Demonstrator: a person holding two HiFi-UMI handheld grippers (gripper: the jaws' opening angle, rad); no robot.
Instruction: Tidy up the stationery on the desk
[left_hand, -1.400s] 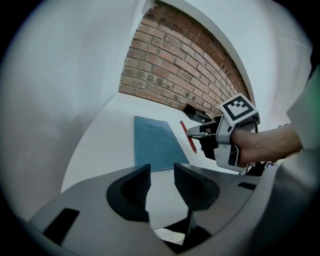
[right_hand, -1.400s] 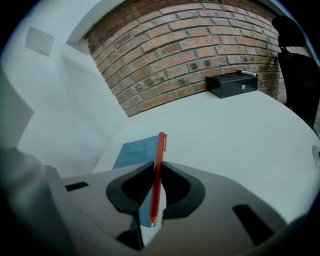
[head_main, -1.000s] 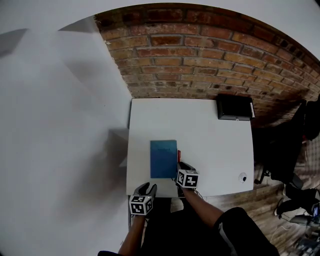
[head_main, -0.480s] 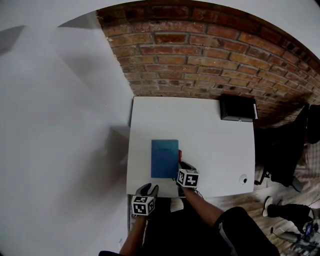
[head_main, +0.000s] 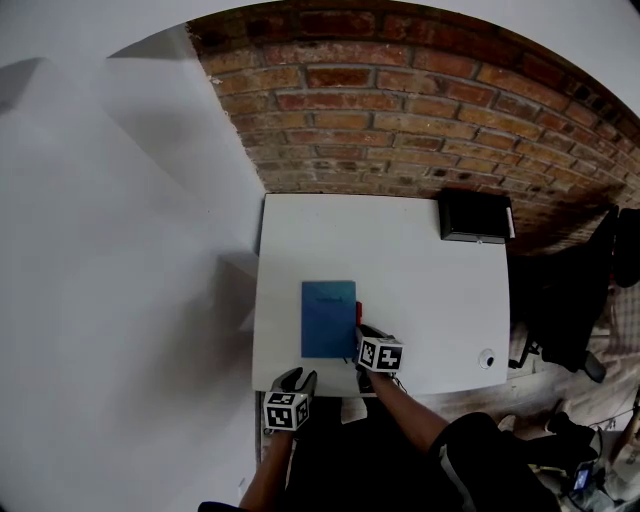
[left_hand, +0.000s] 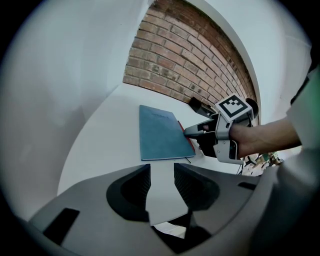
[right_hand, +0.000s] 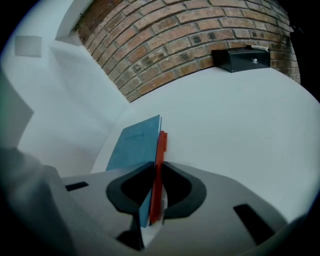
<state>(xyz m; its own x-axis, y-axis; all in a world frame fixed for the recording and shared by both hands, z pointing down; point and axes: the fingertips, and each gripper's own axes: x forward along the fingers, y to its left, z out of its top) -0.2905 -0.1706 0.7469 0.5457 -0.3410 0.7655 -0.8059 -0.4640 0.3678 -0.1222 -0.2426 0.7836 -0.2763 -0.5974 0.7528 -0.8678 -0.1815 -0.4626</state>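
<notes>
A blue notebook (head_main: 328, 318) lies flat on the white desk (head_main: 420, 260), near its front edge. A red pen (head_main: 358, 312) runs along the notebook's right edge. My right gripper (head_main: 366, 336) is shut on the red pen (right_hand: 161, 145), with the notebook's edge (right_hand: 135, 140) just left of its jaws. My left gripper (head_main: 296, 378) hovers at the desk's front edge, left of the notebook, open and holding nothing. In the left gripper view the notebook (left_hand: 160, 132) lies ahead, and the right gripper (left_hand: 193, 131) sits at its right side.
A black box (head_main: 474, 215) stands at the desk's far right corner against the brick wall (head_main: 400, 110). A small round object (head_main: 486, 357) sits near the front right corner. A white wall (head_main: 120, 250) borders the desk's left; dark furniture (head_main: 570, 300) stands to the right.
</notes>
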